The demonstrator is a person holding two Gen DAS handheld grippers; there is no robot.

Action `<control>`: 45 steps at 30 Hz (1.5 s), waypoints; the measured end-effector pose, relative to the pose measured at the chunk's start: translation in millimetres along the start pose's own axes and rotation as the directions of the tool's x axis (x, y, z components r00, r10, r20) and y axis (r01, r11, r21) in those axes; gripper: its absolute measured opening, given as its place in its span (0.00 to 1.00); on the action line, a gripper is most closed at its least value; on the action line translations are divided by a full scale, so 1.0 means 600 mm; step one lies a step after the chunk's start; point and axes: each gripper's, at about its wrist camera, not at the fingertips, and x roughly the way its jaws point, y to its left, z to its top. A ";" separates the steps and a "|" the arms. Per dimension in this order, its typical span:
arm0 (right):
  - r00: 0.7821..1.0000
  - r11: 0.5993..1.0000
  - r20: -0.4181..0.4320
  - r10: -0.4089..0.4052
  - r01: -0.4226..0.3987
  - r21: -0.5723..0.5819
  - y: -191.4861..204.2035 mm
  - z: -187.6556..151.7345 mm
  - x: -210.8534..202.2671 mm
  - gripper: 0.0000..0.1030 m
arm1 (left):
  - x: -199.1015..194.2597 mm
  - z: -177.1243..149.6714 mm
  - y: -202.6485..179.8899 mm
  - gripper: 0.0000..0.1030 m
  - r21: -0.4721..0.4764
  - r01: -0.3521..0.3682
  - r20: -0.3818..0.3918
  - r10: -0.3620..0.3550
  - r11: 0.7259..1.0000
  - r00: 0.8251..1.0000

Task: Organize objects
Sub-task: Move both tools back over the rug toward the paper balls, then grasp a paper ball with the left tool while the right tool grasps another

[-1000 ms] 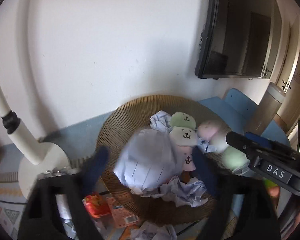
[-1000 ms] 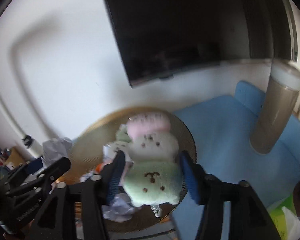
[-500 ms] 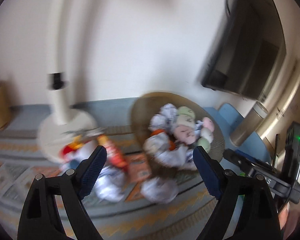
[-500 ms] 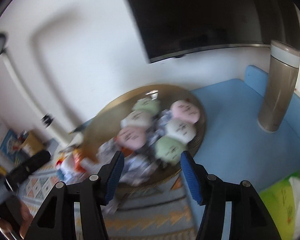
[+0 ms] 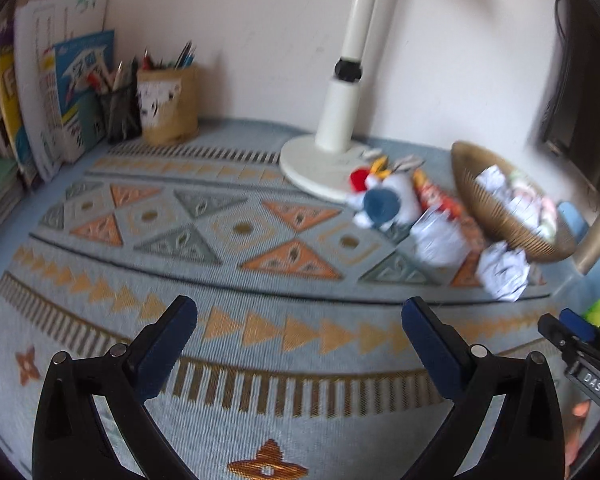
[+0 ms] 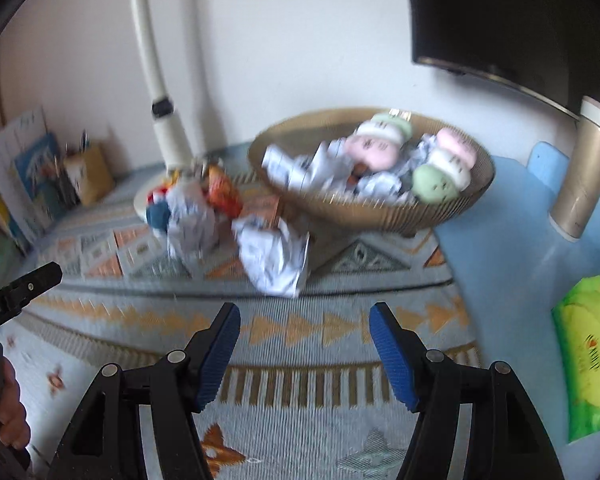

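Observation:
A gold wire basket (image 6: pixel 380 208) (image 5: pixel 496 216) holds several pastel plush toys (image 6: pixel 436 186) and crumpled paper. Loose paper balls (image 6: pixel 274 258) (image 5: pixel 502 272) and snack packets (image 6: pixel 222 194) lie on the patterned mat in front of it, by the lamp base. My left gripper (image 5: pixel 300 316) hangs over bare mat well left of the pile; its jaws are opening wide, with nothing between them. My right gripper (image 6: pixel 305 316) sits just short of the nearest paper ball, jaws opening, nothing between them. The right gripper's tip (image 5: pixel 568 330) shows in the left wrist view.
A white lamp stand (image 5: pixel 340 120) rises behind the pile. Books (image 5: pixel 40 92) and pen holders (image 5: pixel 168 104) line the back left wall. A gold flask (image 6: pixel 584 172), a dark monitor (image 6: pixel 520 20) and a green wipes pack (image 6: pixel 592 352) are on the right. A hand (image 6: pixel 4 412) holds the left gripper.
Both grippers let go of what they held over the basket and pulled back and down over the mat. The left swung far left. Both sets of jaws stand wider.

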 end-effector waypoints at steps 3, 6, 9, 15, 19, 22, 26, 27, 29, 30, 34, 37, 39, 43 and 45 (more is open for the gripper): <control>1.000 1.000 -0.009 0.016 -0.016 -0.015 0.005 -0.014 0.012 0.64 | 0.012 -0.014 0.000 0.99 0.003 -0.016 -0.004 0.016 1.000 1.000; 1.000 1.000 -0.007 -0.010 0.010 -0.029 0.011 -0.017 0.020 0.65 | 0.017 -0.022 -0.007 0.99 0.024 -0.012 -0.017 0.013 1.000 1.000; 0.999 0.998 -0.025 -0.039 0.037 -0.047 0.018 -0.016 0.028 0.66 | 0.020 -0.024 -0.021 0.99 0.061 -0.015 -0.032 0.017 0.998 0.999; 1.000 1.000 -0.020 -0.015 0.015 -0.026 0.012 -0.015 0.025 0.82 | 0.021 -0.025 -0.027 0.99 0.082 -0.008 -0.038 0.012 0.997 0.999; 0.999 1.000 -0.030 0.011 -0.011 0.005 0.003 -0.012 0.028 0.82 | 0.021 -0.026 -0.035 0.99 0.107 -0.008 -0.044 0.013 0.994 0.999; 1.000 1.000 -0.027 0.012 -0.012 0.019 0.000 -0.012 0.027 0.83 | 0.019 -0.028 -0.044 0.99 0.137 -0.008 -0.041 0.014 0.991 0.999; 0.997 0.999 -0.052 0.049 -0.048 0.026 -0.002 -0.010 0.030 0.83 | 0.024 -0.017 -0.049 0.99 0.153 0.051 -0.084 -0.038 0.987 0.996; 0.994 0.996 -0.071 0.086 -0.084 0.036 -0.005 -0.010 0.034 0.83 | 0.027 -0.008 -0.050 0.99 0.138 0.092 -0.109 -0.077 0.986 0.991; 0.986 0.990 -0.105 0.132 -0.126 0.061 -0.008 -0.007 0.041 0.83 | 0.034 0.011 -0.059 0.99 0.110 0.179 -0.147 -0.162 0.978 0.976; 0.980 0.986 -0.126 0.152 -0.142 0.084 -0.010 -0.004 0.045 0.83 | 0.038 0.025 -0.065 0.99 0.102 0.224 -0.159 -0.206 0.969 0.965; 0.960 0.979 -0.220 0.174 -0.145 0.141 -0.012 0.028 0.076 0.83 | 0.076 0.071 -0.098 0.99 0.096 0.294 -0.183 -0.273 0.951 0.944; 0.966 0.985 -0.211 0.147 -0.125 0.118 -0.010 0.054 0.107 0.83 | 0.115 0.090 -0.124 0.99 0.109 0.303 -0.198 -0.278 0.947 0.940; 0.971 0.984 -0.183 0.154 -0.134 0.116 -0.010 0.065 0.119 0.83 | 0.139 0.094 -0.137 0.98 0.086 0.338 -0.226 -0.312 0.937 0.923; 0.977 0.985 -0.133 0.168 -0.161 0.063 0.006 0.075 0.127 0.72 | 0.169 0.097 -0.153 0.92 0.044 0.387 -0.239 -0.367 0.921 0.899; 0.981 0.988 -0.120 0.155 -0.151 0.035 0.016 0.075 0.131 0.67 | 0.182 0.095 -0.162 0.81 0.044 0.389 -0.252 -0.367 0.920 0.896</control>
